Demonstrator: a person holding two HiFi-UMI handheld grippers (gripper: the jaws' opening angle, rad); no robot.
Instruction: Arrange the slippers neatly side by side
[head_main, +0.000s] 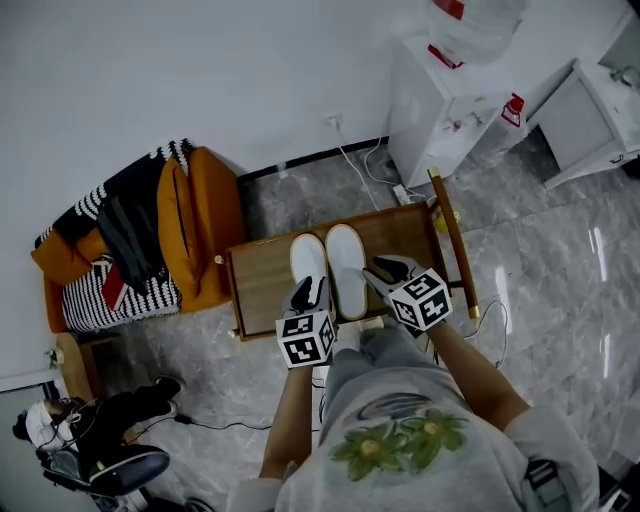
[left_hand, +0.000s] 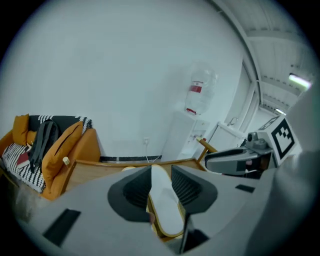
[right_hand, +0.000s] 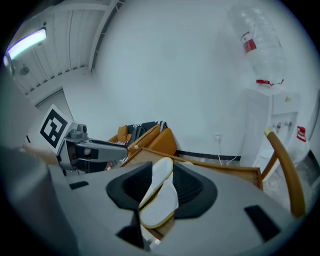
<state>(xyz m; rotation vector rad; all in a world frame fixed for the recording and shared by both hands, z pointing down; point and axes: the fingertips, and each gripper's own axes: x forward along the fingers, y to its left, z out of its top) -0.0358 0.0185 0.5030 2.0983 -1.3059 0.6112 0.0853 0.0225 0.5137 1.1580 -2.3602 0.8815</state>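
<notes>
The low wooden table (head_main: 262, 285) stands between an orange armchair (head_main: 200, 225) and a white water dispenser (head_main: 440, 100). The left slipper (head_main: 308, 262) and the right slipper (head_main: 347, 268) lie on it, soles down and toes away from the person. Their long edges are touching or nearly so, and their heels are about level, so the pair already looks arranged.

The slippers seem thin, light and soft, so they would likely bend if pinched at one end and slide easily on the smooth wood. The firmer edge at the heel looks like the best place to grip.

The left gripper (head_main: 308, 293) hovers over the left slipper's heel and the right gripper (head_main: 387, 268) just beside the right slipper. Both have their jaws released and apart, grasping nothing.
</notes>
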